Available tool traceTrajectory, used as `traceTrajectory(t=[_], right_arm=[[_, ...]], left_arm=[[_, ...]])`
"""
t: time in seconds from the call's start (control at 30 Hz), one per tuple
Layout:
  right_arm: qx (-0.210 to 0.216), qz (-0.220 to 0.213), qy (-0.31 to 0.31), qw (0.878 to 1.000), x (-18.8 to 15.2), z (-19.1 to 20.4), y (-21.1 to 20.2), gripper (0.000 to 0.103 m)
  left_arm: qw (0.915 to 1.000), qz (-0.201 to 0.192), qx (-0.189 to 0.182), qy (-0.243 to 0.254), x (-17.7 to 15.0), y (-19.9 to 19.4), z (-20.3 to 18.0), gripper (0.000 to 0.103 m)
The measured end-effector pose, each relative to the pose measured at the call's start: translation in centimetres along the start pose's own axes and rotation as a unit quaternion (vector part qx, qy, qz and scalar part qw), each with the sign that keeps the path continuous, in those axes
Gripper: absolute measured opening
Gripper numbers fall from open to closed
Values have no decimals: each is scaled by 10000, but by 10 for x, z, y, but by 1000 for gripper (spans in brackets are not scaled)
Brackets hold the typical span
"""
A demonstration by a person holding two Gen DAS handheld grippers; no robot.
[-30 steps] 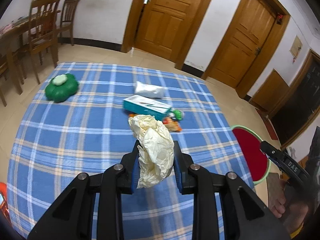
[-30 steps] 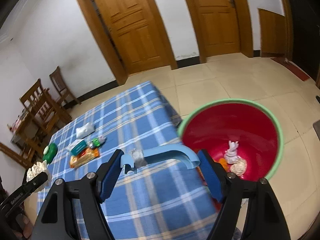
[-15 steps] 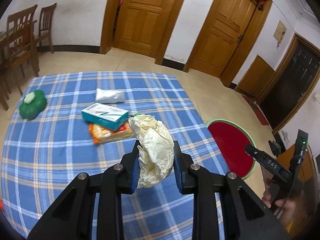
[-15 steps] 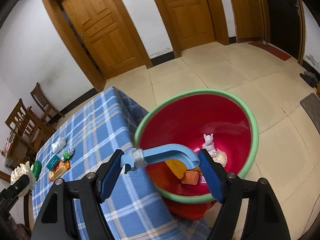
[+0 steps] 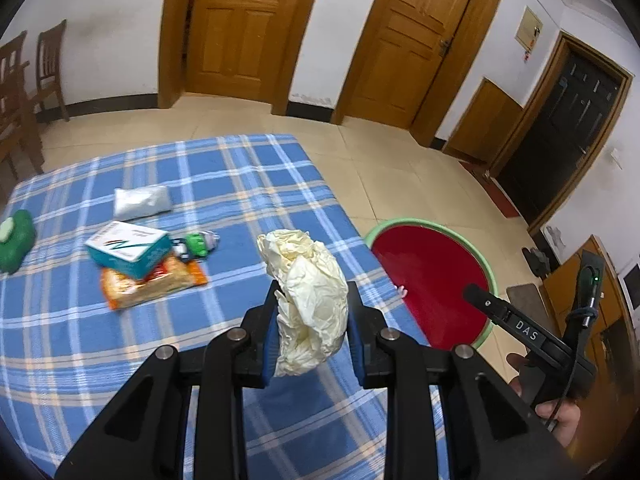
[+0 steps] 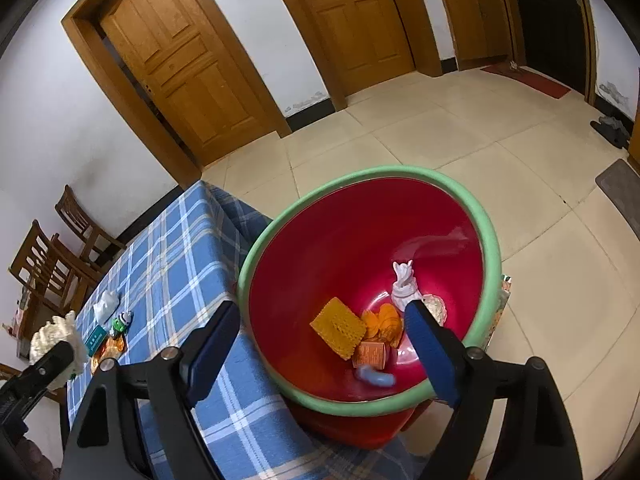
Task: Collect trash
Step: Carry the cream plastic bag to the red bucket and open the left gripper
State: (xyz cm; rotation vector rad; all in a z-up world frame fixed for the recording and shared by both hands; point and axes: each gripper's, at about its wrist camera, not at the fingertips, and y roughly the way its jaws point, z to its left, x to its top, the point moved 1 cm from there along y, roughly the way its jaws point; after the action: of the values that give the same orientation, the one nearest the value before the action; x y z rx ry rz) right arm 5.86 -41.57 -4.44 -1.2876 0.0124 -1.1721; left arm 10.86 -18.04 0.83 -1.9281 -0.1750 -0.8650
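A blue, white and tan plaid tablecloth covers the table. On its left lie a teal-and-white cardboard box over an orange snack packet. At near centre is a cream crumpled paper wad. To the right stands a red plastic bucket with a mint-green rim, holding a yellow waffle-textured piece.

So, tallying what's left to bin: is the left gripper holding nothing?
No, the left gripper is shut on a crumpled cream paper wad.

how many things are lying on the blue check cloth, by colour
green: 2 (green lump, small green bottle)
white: 1 (white packet)
teal: 1 (teal box)
orange: 1 (orange snack packet)
total: 5
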Motion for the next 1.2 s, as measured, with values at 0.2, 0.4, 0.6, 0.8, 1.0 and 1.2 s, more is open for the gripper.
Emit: traceTrajectory(t=[0.2, 0.4, 0.6, 0.8, 1.0, 1.2], right_arm=[[74, -174, 199, 9996, 5, -13, -11, 86], [112, -406, 347, 9985, 12, -25, -26, 86], [112, -547, 590, 9967, 16, -41, -35, 86], [55, -596, 813, 9949, 19, -57, -38, 86], [22, -621, 962, 9934, 21, -71, -39, 86], [-28, -685, 1093, 9916, 24, -82, -43, 86]], left_arm=[[9995, 190, -165, 215, 5, 26, -22, 29], [9974, 381, -315, 518, 7, 51, -50, 29], [9936, 551, -467, 868, 2, 72, -80, 29], [9878, 687, -577, 1271, 0, 96, -111, 29], [9833, 777, -548, 1551, -3, 112, -130, 48], [9839, 809, -471, 1520, -2, 115, -136, 58]])
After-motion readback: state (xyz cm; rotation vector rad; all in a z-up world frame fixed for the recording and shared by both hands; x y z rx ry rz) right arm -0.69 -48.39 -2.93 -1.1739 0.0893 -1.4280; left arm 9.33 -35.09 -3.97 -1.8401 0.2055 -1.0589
